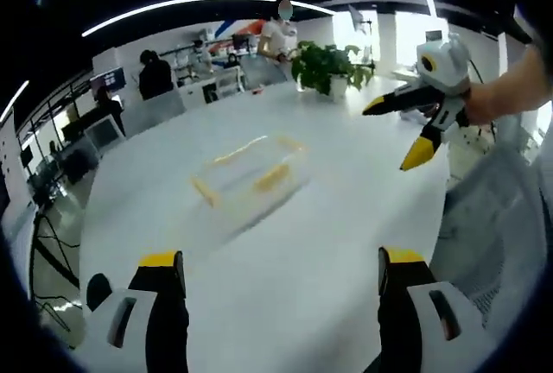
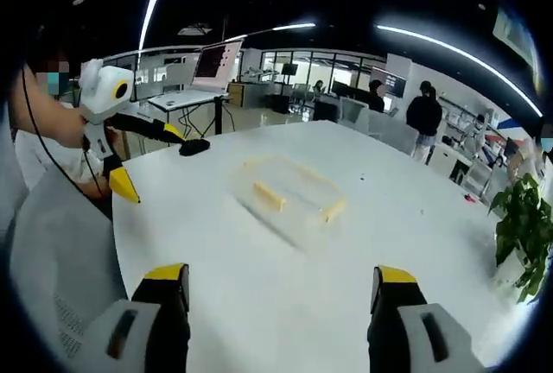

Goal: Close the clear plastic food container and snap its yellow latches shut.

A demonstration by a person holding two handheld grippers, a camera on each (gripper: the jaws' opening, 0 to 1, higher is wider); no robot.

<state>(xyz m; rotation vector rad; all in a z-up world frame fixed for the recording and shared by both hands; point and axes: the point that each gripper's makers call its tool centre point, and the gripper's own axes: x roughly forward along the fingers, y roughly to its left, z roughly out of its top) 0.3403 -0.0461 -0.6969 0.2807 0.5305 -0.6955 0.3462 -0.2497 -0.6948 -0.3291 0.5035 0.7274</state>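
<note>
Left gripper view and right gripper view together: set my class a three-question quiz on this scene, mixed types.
1. True or false: the left hand-held gripper grips the clear container.
2. The plant stands: A) on the white table; B) inside the container; C) on a chair.
3. Fill in: the container's latches are coloured ____.

Key: 1 false, both the left and the right hand-held gripper are open and apart from it; 2 A; 3 yellow.
</note>
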